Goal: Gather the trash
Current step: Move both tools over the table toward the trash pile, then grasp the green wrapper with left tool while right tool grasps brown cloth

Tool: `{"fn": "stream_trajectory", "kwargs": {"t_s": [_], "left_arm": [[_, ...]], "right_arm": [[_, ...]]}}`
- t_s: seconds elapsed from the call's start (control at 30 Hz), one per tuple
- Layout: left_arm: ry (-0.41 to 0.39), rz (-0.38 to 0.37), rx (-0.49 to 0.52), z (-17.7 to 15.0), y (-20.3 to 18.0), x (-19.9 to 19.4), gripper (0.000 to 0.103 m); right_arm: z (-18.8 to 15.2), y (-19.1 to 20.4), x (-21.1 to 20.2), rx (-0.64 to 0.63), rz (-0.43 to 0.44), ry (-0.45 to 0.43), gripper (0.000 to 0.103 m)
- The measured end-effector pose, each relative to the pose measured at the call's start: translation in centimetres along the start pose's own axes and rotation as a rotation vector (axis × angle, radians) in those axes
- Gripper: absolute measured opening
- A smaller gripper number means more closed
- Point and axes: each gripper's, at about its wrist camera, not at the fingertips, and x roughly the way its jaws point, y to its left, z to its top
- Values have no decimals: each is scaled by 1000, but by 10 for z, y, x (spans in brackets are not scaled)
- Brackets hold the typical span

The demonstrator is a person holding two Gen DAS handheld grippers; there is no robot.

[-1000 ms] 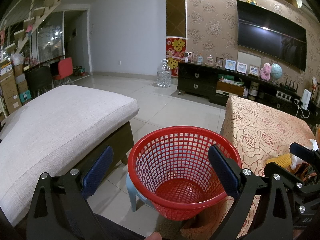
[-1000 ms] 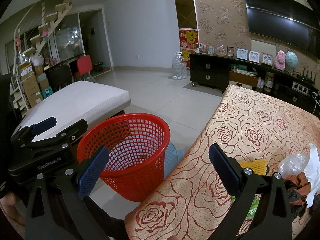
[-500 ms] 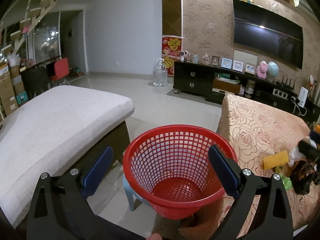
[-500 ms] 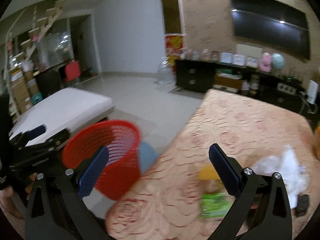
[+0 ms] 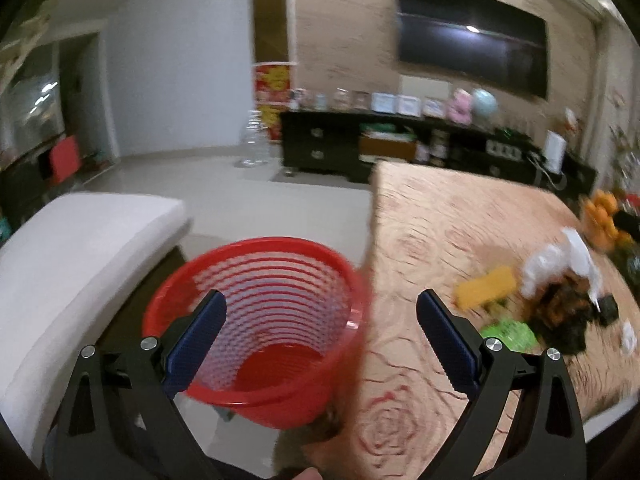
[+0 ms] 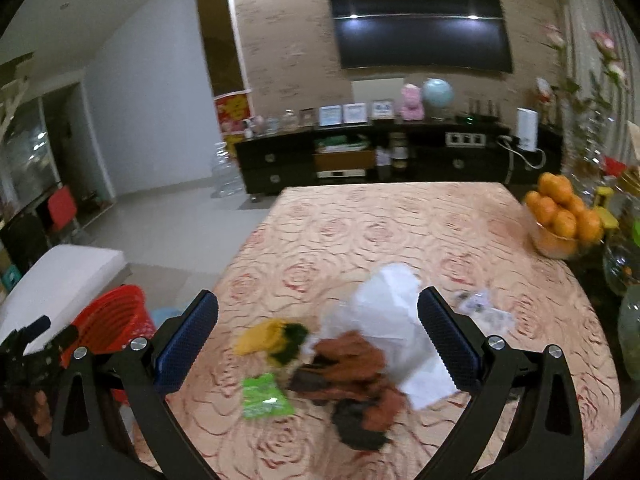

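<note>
Left gripper [image 5: 320,336]: released, empty, above red plastic mesh basket [image 5: 256,320] off table's left edge | Right gripper [image 6: 318,340]: released, over crumpled wrapper trash pile [image 6: 352,364] near rose-patterned table's [image 6: 400,232] front edge | Risk: loose pile may scatter, leaving scraps.

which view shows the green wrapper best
The right wrist view: the green wrapper lies in full sight on the tablecloth, just left of the brown trash pile, only slightly blurred. In the left wrist view it is a smeared green patch, partly hidden behind the left tool's finger.
</note>
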Motion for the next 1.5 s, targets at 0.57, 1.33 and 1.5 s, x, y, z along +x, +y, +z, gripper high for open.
{"fn": "stream_trajectory", "kwargs": {"t_s": [0.57, 1.33, 1.5], "left_arm": [[229, -324, 322, -22, -156, 90, 92], [299, -468, 273, -36, -166, 107, 23], [299, -464, 260, -35, -161, 104, 20]], "right_arm": [[-13, -59, -4, 117, -50, 37, 97], [-29, -72, 8, 137, -56, 98, 97], [-36, -59, 17, 114, -8, 121, 97]]}}
